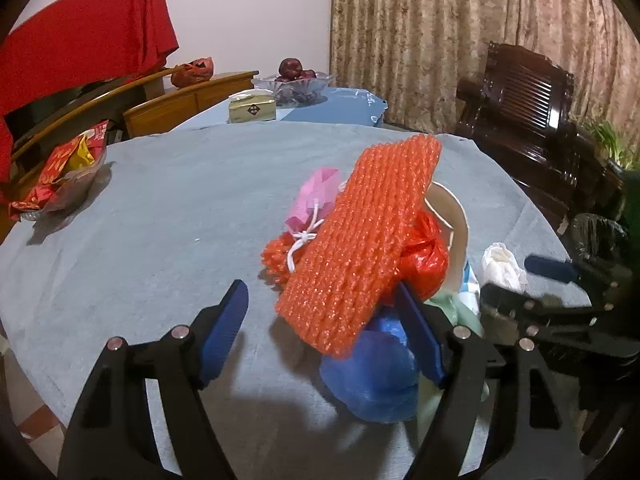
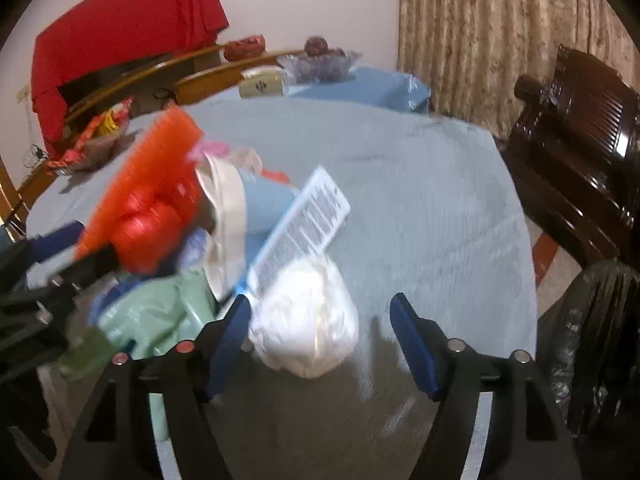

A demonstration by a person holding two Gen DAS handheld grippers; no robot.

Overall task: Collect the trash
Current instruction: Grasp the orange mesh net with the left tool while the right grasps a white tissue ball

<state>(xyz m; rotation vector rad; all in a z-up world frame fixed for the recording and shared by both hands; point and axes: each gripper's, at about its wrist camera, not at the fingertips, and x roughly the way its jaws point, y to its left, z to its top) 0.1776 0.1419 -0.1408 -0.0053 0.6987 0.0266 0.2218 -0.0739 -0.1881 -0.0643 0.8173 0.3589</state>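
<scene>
A pile of trash lies on the grey-blue tablecloth [image 1: 160, 220]. An orange foam net [image 1: 352, 248] leans over a red plastic bag [image 1: 424, 256], a pink pouch [image 1: 316, 200], a blue bag [image 1: 372, 380] and a white paper cup [image 1: 452, 220]. My left gripper [image 1: 324, 320] stands open around the net's lower end and the blue bag; its left pad is clear of them. My right gripper [image 2: 320, 320] is open around a white crumpled wad [image 2: 308, 320], with the right pad apart from it. A printed leaflet [image 2: 304, 224] and a green bag [image 2: 160, 316] lie beside the wad.
A black trash bag [image 2: 592, 344] hangs off the table's right edge, in front of a dark wooden chair [image 2: 580, 140]. At the far side stand a tissue box [image 1: 252, 108], a fruit bowl [image 1: 296, 80] and a snack tray [image 1: 68, 176].
</scene>
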